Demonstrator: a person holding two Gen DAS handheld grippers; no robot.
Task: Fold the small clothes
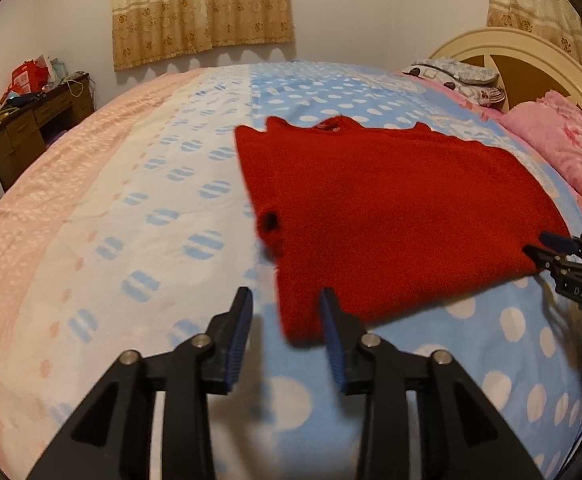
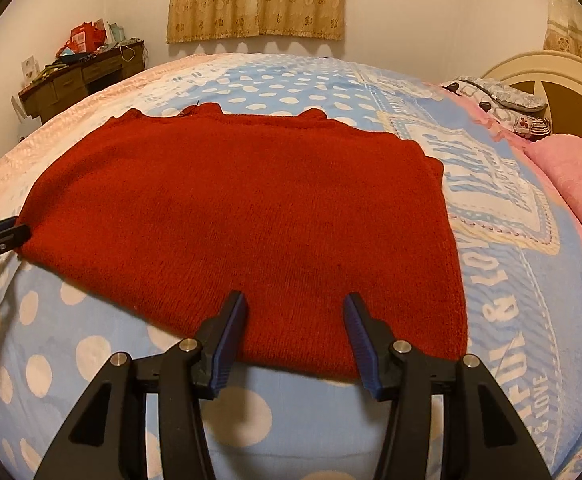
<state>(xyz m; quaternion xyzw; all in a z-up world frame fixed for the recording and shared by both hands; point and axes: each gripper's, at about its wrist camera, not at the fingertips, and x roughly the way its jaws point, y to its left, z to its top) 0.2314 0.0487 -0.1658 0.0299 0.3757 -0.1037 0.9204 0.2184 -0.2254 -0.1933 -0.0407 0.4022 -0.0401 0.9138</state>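
Both hand-held grippers sit right at the near edge of the red sweater [image 2: 243, 216], jaws parted and nothing pinched in either one. Left hand-held gripper [image 1: 285, 316] hangs over the sweater's near left corner, with the hem just poking in between the blue pads [image 1: 239, 332] but not squeezed. Right hand-held gripper [image 2: 295, 320] hovers over the near hem further along, a bit wider apart, the knit lying flat under the gap between its fingers. From the right wrist view you can see the tips of the left one coming in at the sweater's left edge.

Sweater itself is spread out flat on the bed [image 2: 91, 344], on the blue polka-dot quilt, already folded into a rough rectangle, neckline toward the far side. Looks like a sleeve cuff is tucked along the left fold in the left wrist view.

Further back: pink pillow [image 1: 563, 152] and cream headboard [image 1: 503, 44] off to the right, a cluttered wooden desk [image 2: 87, 76] at the far left, and beige patterned curtains [image 2: 257, 0] on the back wall.
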